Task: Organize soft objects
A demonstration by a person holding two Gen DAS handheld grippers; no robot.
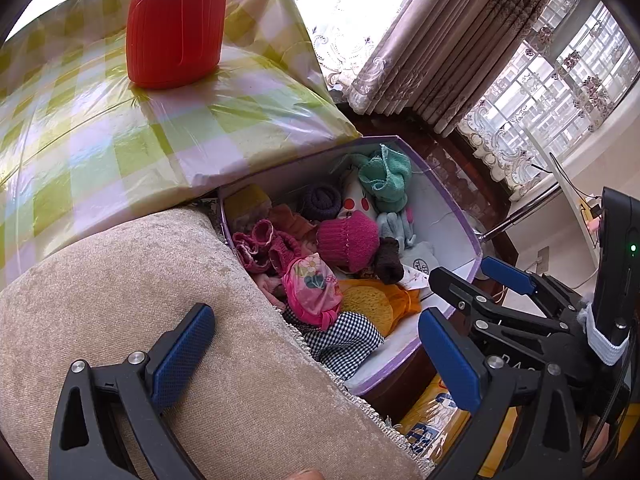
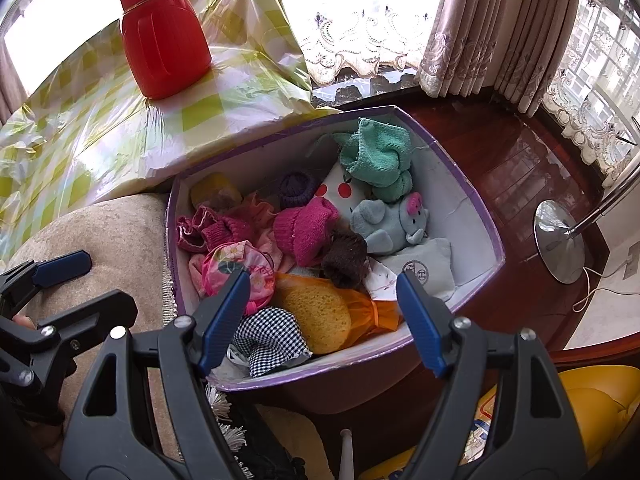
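A purple-rimmed white box point(image 2: 472, 216) point(image 1: 460, 224) holds several soft things: a magenta knit hat point(image 2: 304, 232) point(image 1: 348, 240), a teal cloth point(image 2: 380, 156) point(image 1: 386, 174), a grey plush elephant point(image 2: 388, 222), a yellow sponge point(image 2: 320, 312) point(image 1: 366, 304), a checked cloth point(image 2: 272, 336) point(image 1: 344, 340) and a pink floral pouch point(image 2: 232, 268) point(image 1: 312, 288). My right gripper point(image 2: 324, 316) is open and empty above the box's near end. My left gripper point(image 1: 316, 356) is open and empty over the beige cushion point(image 1: 120, 280) beside the box.
A red bottle point(image 2: 164, 36) point(image 1: 176, 24) stands on a green-checked wrapped package point(image 1: 100, 128) left of the box. A chrome lamp base point(image 2: 560, 240) sits on the dark wooden floor at right. Curtains hang behind. A yellow object point(image 2: 592, 400) lies at lower right.
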